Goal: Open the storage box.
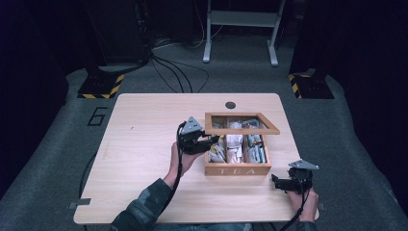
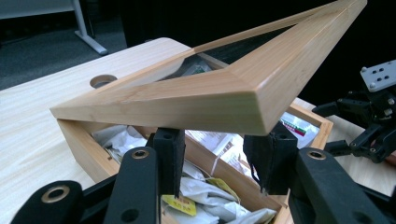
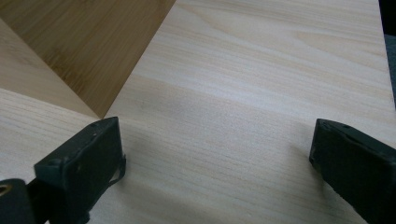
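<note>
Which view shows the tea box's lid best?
The left gripper view: the lid looms close, half raised above the tea bags. The high view shows it small; the right gripper view catches just a box corner.

Honey-brown wooden tea box (image 1: 236, 170), pale wood table (image 1: 144, 144), black claw (image 2: 219, 163), yellow tea tag (image 2: 179, 204)

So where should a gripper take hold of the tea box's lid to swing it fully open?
Probably at the lid front rail, from the box's front, jaws under and over it. That edge is raised, while the back edge sits low on the box. The left gripper sits under its near corner.
</note>
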Demonstrator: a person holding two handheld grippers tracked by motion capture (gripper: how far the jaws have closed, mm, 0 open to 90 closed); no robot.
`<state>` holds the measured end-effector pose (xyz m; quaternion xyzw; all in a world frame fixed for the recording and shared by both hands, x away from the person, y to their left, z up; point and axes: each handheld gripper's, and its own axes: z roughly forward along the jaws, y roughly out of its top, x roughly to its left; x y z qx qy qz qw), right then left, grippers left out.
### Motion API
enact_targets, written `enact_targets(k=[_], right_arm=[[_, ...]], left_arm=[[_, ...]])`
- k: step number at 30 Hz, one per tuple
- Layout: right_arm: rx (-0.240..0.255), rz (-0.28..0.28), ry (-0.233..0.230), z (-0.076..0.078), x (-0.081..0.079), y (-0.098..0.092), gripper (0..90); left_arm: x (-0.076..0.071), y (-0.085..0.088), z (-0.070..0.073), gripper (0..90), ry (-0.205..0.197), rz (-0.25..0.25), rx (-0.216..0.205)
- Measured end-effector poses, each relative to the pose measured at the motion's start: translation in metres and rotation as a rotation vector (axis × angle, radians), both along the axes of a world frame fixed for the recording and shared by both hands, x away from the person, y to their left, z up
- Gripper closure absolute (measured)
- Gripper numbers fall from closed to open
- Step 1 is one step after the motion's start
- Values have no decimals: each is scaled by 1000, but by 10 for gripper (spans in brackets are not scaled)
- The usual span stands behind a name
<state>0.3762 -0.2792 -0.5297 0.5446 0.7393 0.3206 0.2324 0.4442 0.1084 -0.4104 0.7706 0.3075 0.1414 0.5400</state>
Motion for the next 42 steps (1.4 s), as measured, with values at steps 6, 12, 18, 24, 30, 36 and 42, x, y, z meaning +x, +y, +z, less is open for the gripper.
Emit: enact_targets(k=[6,12,18,24,30,36,42], right_arm=[[1,7,2,0,0,0,21],[6,8,2,0,0,0,22],[4,10,3,0,0,-1,22],[0,13,2,0,0,-1,22],[1,13,3,0,0,-1,22],[1,13,3,0,0,-1,22],[4,7,1,0,0,0,22]], left_arm=[[8,-1,5,584,11,-7,1],[11,-2,8,584,3,-5,22],[15,-2,12,582,-6,1,26],[20,-3,16,581,-8,1,32],[26,-5,19,578,-6,-5,44],[30,-7,23,575,-5,0,38],[32,-7,24,575,-9,-2,43]])
